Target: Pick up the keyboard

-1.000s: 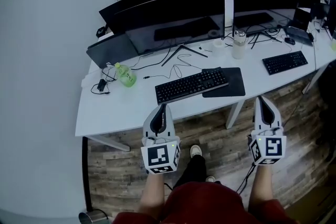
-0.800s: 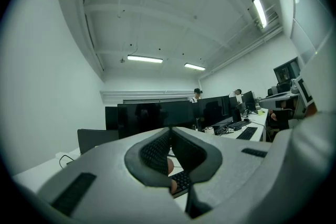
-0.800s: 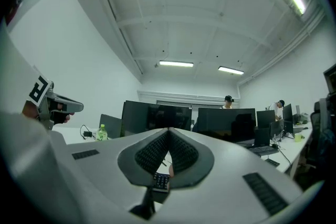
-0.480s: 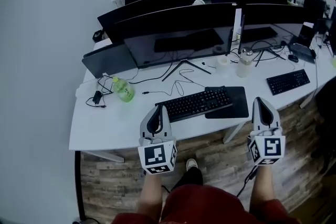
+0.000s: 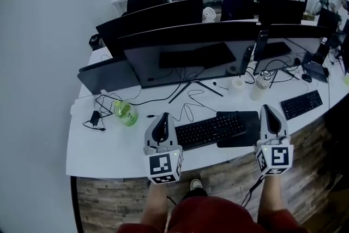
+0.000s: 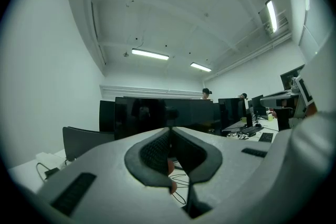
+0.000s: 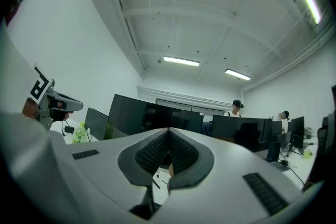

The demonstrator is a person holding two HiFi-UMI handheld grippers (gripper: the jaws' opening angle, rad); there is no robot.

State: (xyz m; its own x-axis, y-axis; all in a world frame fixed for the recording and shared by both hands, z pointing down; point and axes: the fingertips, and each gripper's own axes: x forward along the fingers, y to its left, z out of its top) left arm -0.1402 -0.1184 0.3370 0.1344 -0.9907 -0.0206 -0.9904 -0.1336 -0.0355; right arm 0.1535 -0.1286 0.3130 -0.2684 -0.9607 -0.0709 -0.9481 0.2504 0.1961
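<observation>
Closer to the desk (image 5: pixel 109 144) now, left hand-held gripper (image 5: pixel 162 116) and right hand-held gripper (image 5: pixel 271 108) flank the keyboard (image 5: pixel 211 130), jaws closed, empty.

Left gripper (image 5: pixel 162 117), right gripper (image 5: pixel 270 109) advanced beside keyboard (image 5: pixel 211 130) (over desk (image 5: pixel 109 147))

**What I cannot make out from here**

In the head view the left gripper (image 5: pixel 162 118) overlaps the left end of the keyboard (image 5: pixel 210 130), so I cannot tell whether they touch. The right gripper (image 5: pixel 271 112) hides the right edge of the mouse pad (image 5: pixel 248 136). My forearms (image 5: pixel 158 202) run off the bottom edge. The table (image 5: pixel 103 144) is cut by the right edge of the frame, and the monitors (image 5: pixel 185 54) block its far side. The label on the green bottle (image 5: pixel 125 113) is too small to read. In both gripper views each gripper's own body fills the lower frame and masks the keyboard and most of the table.
</observation>
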